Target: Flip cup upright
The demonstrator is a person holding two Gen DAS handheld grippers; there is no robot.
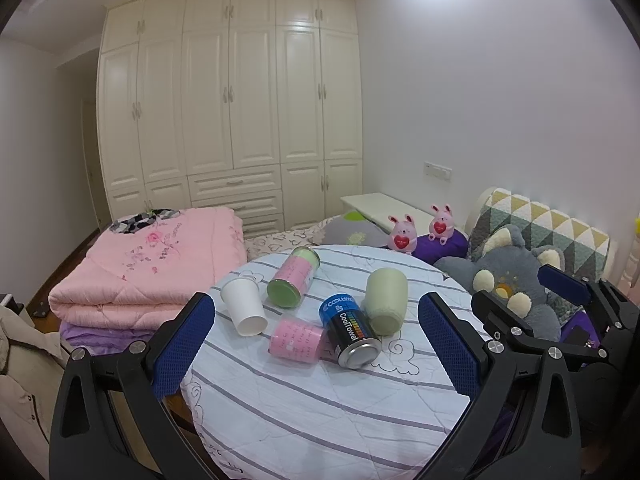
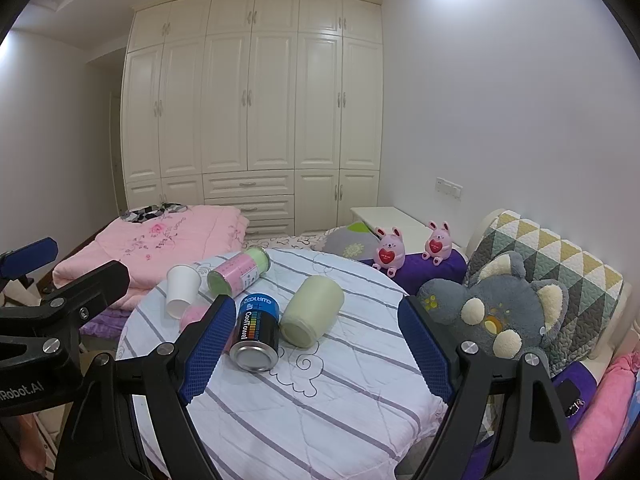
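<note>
White cup (image 1: pixel 244 307) lies tipped; both grippers' fingers (image 1: pixel 186 344) (image 2: pixel 212 344) spread, empty.

Both grippers just hang side by side, level, pointing forward. Left gripper (image 1: pixel 320 350) has its blue-padded fingers (image 1: pixel 182 350) spread wide, nothing between them. Right gripper (image 2: pixel 318 354) is the same, pads (image 2: pixel 208 350) wide apart, nothing gripped.

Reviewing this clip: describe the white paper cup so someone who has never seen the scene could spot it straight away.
Find the round table with the striped cloth by the bed. On its left side, nearest the folded pink quilt, lies the white paper cup on its side. It is the only plain white, tapered container; the others are pink, green or blue-black.
</note>
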